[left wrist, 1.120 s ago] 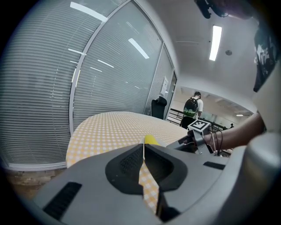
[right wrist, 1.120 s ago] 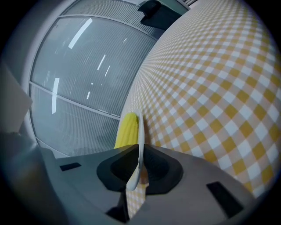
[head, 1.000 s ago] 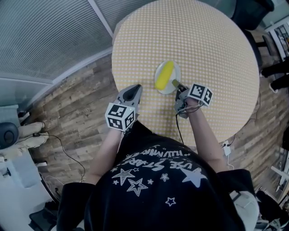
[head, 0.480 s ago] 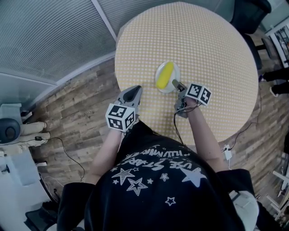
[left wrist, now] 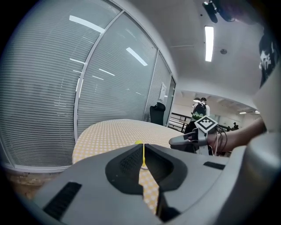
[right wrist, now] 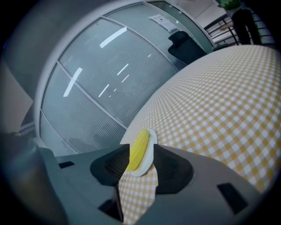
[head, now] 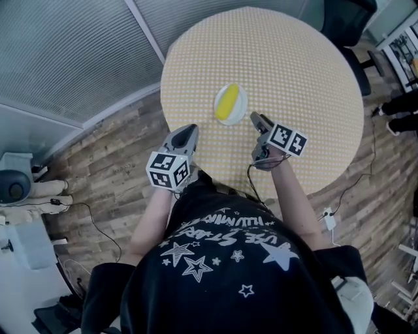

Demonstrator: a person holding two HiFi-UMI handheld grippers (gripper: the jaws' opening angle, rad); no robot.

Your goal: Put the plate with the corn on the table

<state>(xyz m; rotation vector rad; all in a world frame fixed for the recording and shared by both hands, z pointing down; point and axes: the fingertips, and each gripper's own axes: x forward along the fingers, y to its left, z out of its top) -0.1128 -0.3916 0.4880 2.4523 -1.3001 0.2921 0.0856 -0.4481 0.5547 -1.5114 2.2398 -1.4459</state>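
Observation:
A small white plate (head: 239,103) with a yellow corn cob (head: 228,104) lies on the round yellow-checked table (head: 294,65), near its front edge. My right gripper (head: 255,119) hovers just right of the plate, apart from it. Its jaws have just been opening and stand open with nothing between them. In the right gripper view the plate (right wrist: 151,145) and the corn (right wrist: 138,149) show on the table (right wrist: 219,96) beyond the right gripper (right wrist: 140,151). My left gripper (head: 189,130) hangs at the table's near edge, shut and empty (left wrist: 143,149).
A glass wall with blinds (head: 65,52) curves round the left side over a wooden floor (head: 111,150). A black chair (head: 346,19) stands behind the table. Cables (head: 91,222) trail on the floor, and people stand far off (left wrist: 199,107).
My right gripper was shut on the plate's rim; it has opened, let go and drawn back upward. The plate stays on the table. My left gripper rose slightly.

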